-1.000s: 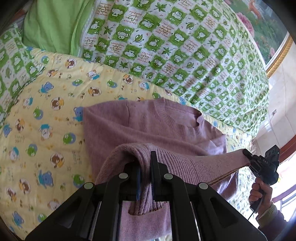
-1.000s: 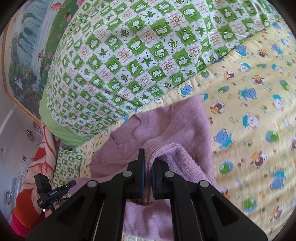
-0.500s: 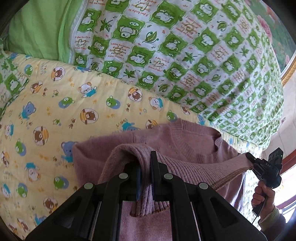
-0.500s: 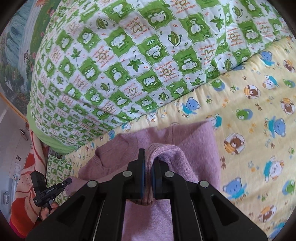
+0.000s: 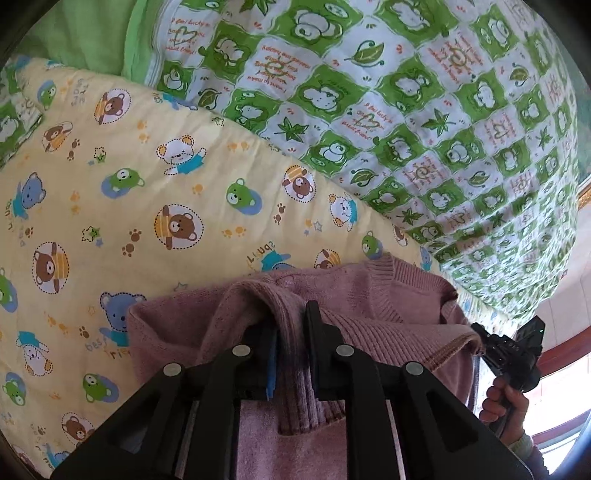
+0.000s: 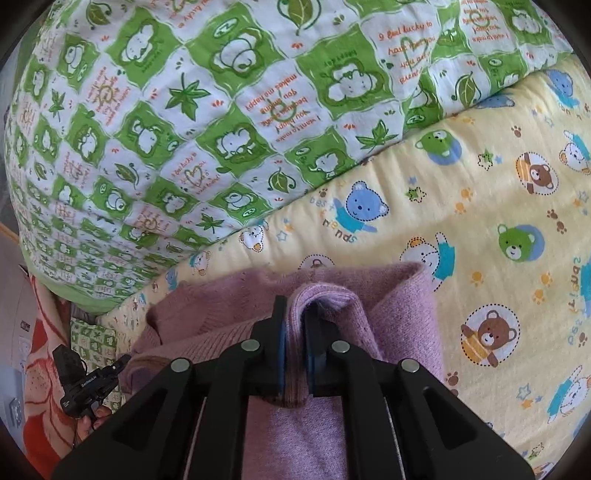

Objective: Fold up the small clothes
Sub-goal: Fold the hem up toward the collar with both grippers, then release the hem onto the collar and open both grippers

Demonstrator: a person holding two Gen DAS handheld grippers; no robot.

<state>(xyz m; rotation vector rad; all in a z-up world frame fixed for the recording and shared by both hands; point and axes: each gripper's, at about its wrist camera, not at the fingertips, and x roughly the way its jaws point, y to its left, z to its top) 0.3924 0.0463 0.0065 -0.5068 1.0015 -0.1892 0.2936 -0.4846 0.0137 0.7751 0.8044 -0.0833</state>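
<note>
A small mauve knit sweater (image 5: 373, 295) lies on a yellow bear-print blanket (image 5: 129, 206), its ribbed neckline toward the far side. My left gripper (image 5: 291, 332) is shut on the sweater's ribbed hem edge, which is carried up over the body. My right gripper (image 6: 293, 325) is shut on the other end of the same hem, sweater (image 6: 399, 302) bunched around its jaws. The right gripper also shows in the left wrist view (image 5: 513, 354), and the left one in the right wrist view (image 6: 88, 384), with the hem stretched between them.
A green-and-white checked quilt (image 5: 406, 110) is heaped just beyond the sweater, also in the right wrist view (image 6: 221, 110). A plain green cloth (image 5: 85, 33) lies at far left. A red patterned fabric (image 6: 40, 369) is at the bed's left side.
Both grippers have carried the hem forward over the sweater toward the neckline and come lower. The visible part of the sweater body has shrunk; the quilt looms closer.
</note>
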